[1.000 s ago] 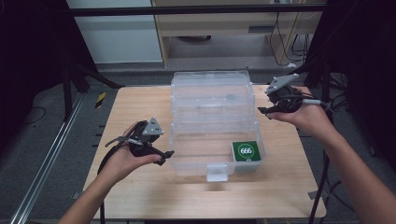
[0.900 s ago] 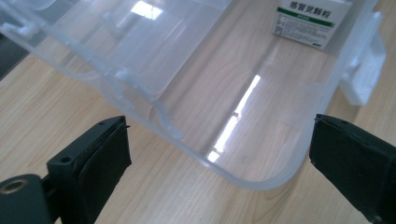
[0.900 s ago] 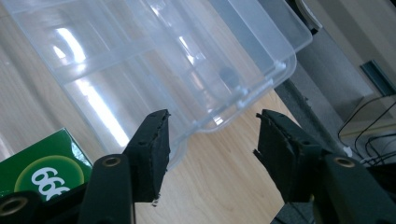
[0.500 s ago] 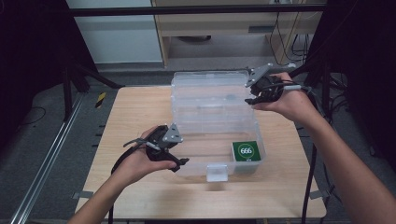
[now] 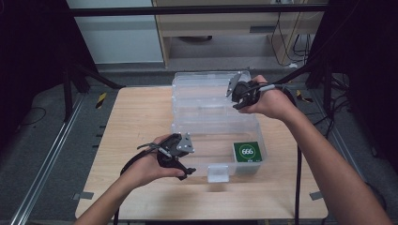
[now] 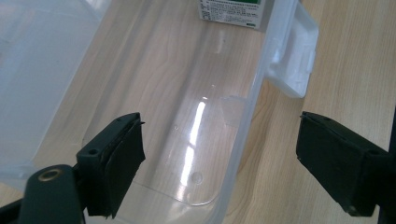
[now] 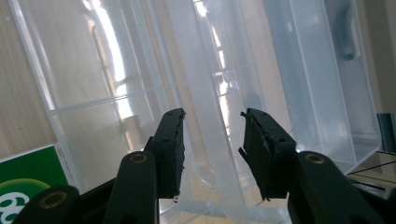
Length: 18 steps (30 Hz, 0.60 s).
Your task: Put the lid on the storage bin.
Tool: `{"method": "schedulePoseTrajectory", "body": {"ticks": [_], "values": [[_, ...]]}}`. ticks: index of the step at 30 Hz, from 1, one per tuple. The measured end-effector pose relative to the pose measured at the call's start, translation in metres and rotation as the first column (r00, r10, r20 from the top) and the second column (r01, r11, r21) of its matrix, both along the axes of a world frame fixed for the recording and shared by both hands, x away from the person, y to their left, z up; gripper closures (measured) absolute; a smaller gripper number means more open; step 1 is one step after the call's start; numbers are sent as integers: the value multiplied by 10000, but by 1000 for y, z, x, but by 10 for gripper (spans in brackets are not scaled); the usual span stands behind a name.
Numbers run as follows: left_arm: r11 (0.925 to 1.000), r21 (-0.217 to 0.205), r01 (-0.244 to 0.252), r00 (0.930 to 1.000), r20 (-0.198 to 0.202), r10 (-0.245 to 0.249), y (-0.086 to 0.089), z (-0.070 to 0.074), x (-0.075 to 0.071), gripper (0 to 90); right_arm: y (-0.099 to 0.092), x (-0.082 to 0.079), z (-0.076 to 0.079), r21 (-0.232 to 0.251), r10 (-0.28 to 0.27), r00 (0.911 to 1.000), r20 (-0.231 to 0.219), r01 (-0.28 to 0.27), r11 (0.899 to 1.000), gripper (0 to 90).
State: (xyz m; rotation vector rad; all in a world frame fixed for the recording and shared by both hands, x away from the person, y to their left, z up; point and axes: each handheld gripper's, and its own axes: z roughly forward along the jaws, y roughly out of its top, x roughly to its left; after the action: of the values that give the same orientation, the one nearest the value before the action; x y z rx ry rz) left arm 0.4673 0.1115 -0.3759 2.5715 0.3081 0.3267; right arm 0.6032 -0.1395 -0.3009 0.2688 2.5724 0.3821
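We straddle the clear box's [image 5: 216,126] front wall at centre frame, left gripper [image 6: 219,172] spread wide; right gripper [image 7: 212,154], jaws just closing, brackets the lid's [image 7: 210,116] rim untouched. Slick plastic may slip free.

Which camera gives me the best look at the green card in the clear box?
The high view: the green card lies whole in the box's near right corner, its white circle readable. The right claw view catches a corner of it at the lower left; the left claw view shows just its printed edge at the top.

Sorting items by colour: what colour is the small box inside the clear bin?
Green box with a white "666" circle; high view.
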Motion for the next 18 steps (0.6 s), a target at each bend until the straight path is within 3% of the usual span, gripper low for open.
{"method": "schedulePoseTrajectory", "body": {"ticks": [10,18], "values": [[9991,348,226,9990,-402,-212,-4,-14,6,158,3,11,-4,-459,183,9988,-449,-203,9987,696],[9977,506,457,9976,-539,-429,-7,-21,6,271,7,11,-8,-830,396,9984,-414,-429,9956,753]]}}
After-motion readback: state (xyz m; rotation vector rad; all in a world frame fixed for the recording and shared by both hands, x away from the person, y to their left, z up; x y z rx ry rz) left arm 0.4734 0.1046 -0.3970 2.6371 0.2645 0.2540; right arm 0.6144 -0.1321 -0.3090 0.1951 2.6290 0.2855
